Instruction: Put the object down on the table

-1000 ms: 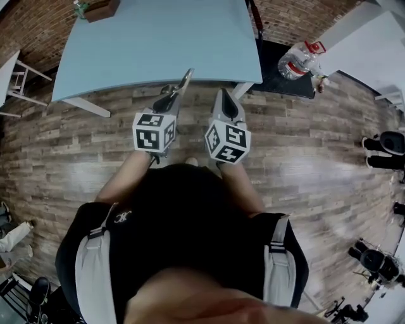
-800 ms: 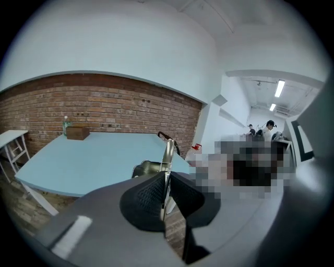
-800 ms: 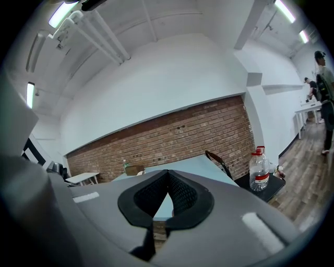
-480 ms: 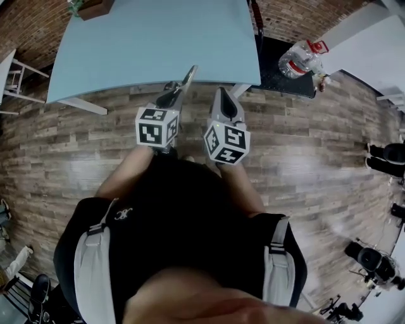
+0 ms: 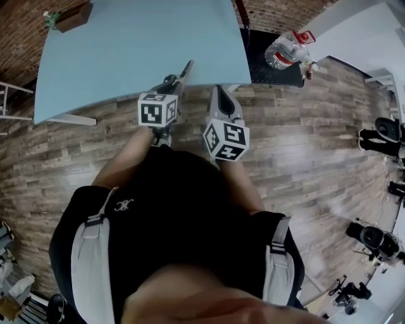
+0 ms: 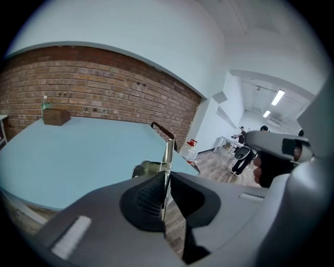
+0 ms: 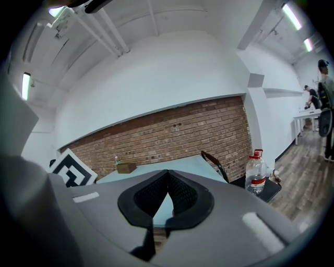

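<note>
A thin flat metal utensil (image 5: 185, 71) sticks forward out of my left gripper (image 5: 172, 83), its tip over the near edge of the light blue table (image 5: 126, 44). In the left gripper view the utensil (image 6: 167, 156) stands edge-on between the jaws, and my left gripper (image 6: 166, 176) is shut on it above the table (image 6: 68, 151). My right gripper (image 5: 219, 96) hovers beside it at the table's edge. In the right gripper view my right gripper (image 7: 167, 173) is shut with nothing in it.
A small brown box (image 5: 73, 16) sits at the table's far left corner. A big water bottle (image 5: 285, 47) rests on a black chair (image 5: 266, 71) right of the table. Wood floor lies below; people stand far off at the right (image 6: 245, 154).
Both grippers have moved forward toward the table, and the utensil's tip now reaches over its near edge. The left gripper's hold is unchanged.
</note>
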`<act>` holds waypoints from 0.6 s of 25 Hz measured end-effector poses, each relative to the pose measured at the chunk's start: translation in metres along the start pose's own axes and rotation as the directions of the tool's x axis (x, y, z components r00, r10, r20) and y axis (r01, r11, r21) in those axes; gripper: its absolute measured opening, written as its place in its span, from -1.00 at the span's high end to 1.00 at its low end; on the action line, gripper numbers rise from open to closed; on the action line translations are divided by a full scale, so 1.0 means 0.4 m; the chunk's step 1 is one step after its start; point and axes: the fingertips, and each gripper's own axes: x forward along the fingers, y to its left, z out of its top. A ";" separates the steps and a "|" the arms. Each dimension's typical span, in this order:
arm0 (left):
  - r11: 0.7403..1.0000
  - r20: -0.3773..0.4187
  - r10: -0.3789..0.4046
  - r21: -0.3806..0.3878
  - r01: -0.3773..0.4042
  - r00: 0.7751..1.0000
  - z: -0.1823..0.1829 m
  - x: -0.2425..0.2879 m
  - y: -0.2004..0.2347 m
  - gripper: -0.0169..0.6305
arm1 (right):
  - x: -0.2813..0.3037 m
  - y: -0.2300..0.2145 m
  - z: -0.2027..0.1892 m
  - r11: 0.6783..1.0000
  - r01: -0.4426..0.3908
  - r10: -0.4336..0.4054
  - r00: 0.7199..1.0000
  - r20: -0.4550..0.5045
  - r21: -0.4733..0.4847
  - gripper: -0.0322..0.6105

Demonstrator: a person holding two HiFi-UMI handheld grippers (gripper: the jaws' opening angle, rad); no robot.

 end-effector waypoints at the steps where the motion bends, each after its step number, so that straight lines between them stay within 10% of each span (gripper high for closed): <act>1: 1.000 -0.011 0.007 -0.008 -0.008 1.000 -0.002 0.026 0.018 0.85 | 0.008 -0.002 0.003 1.000 0.009 -0.009 1.000 0.001 0.003 0.86; 15: 0.992 -0.229 -0.048 -0.124 0.019 0.972 -0.060 0.352 0.137 0.85 | 0.021 -0.099 0.005 0.978 0.207 -0.206 0.978 -0.020 0.038 0.86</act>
